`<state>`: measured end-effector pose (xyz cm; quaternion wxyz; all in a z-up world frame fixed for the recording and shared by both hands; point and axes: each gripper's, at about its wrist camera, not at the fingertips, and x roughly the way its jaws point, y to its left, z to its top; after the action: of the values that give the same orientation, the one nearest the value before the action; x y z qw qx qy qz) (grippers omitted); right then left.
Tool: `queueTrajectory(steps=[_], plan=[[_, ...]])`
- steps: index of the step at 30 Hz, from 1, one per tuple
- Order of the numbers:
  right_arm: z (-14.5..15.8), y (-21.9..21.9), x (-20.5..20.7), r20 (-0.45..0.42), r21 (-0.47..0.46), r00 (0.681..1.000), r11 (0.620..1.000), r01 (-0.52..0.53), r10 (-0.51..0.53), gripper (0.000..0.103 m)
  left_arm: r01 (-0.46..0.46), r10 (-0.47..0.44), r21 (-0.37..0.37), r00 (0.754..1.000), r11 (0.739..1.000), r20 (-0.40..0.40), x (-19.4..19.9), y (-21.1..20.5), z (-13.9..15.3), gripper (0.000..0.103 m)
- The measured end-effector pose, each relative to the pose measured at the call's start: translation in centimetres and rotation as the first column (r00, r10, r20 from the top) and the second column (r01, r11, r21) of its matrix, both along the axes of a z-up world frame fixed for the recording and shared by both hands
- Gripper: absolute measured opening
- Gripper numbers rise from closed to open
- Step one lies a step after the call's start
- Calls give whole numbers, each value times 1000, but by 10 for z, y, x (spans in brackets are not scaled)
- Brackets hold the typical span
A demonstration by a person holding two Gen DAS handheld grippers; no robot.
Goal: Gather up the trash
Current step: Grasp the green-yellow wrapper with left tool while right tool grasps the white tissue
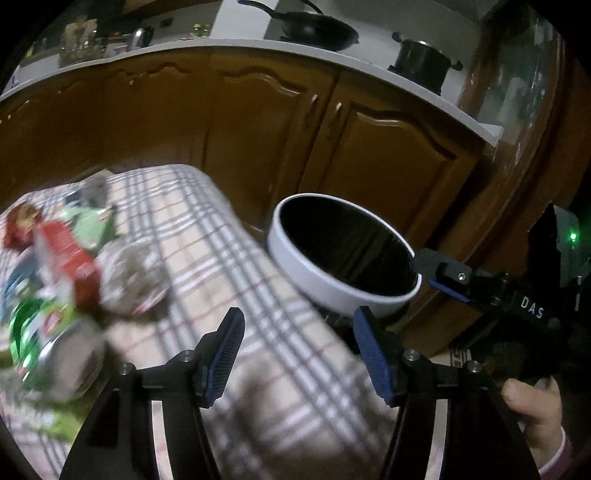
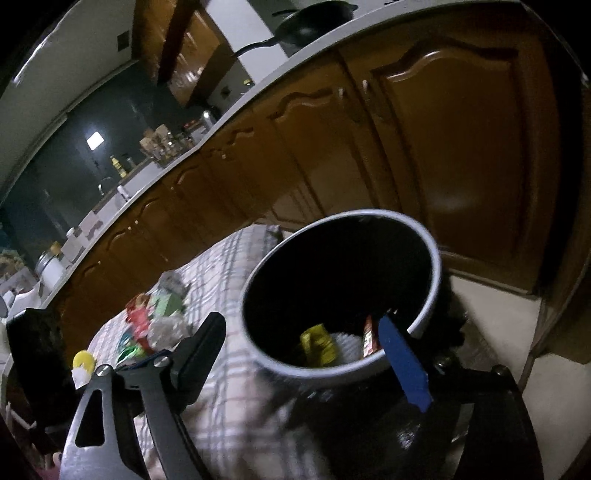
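A white bin with a black inside (image 1: 314, 266) hangs beside the table's edge; in the right wrist view (image 2: 258, 354) it holds a yellow wrapper (image 2: 317, 343) and a red packet (image 2: 369, 336). My right gripper (image 1: 424, 269) is shut on the bin's rim, one blue pad inside (image 2: 402, 362). My left gripper (image 1: 299, 354) is open and empty above the plaid tablecloth (image 1: 221, 258). Trash lies at the left: a red carton (image 1: 62, 254), a crumpled foil ball (image 1: 133, 277), a green can (image 1: 44, 343), green wrappers (image 1: 88, 221).
Brown kitchen cabinets (image 1: 258, 122) stand behind the table under a white counter with a black pan (image 1: 317, 29) and a pot (image 1: 421, 59). A yellow lid (image 2: 84, 360) lies near the table's left end. Pale floor (image 2: 491, 317) shows right of the bin.
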<state>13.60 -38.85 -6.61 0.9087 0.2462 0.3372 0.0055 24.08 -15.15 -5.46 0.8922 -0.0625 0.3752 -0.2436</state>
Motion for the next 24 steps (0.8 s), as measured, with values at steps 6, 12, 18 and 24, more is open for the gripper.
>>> queueTrajectory(steps=[6, 12, 18, 24], plan=[[-7, 42, -8, -15, 22, 997, 997, -69, 70, 87, -55, 55, -4, 998, 999, -17, -37, 48, 2, 61], [-14, 83, -9, -35, 39, 989, 989, -140, 141, 87, -133, 133, -18, 991, 991, -25, -70, 94, 8, 61], [-15, 117, -6, -41, 29, 980, 981, -192, 193, 87, -211, 209, -35, 977, 977, -42, -86, 135, 11, 61], [-16, 137, 1, -46, 14, 974, 976, -219, 220, 87, -299, 295, -40, 952, 953, -82, -92, 166, 9, 61]])
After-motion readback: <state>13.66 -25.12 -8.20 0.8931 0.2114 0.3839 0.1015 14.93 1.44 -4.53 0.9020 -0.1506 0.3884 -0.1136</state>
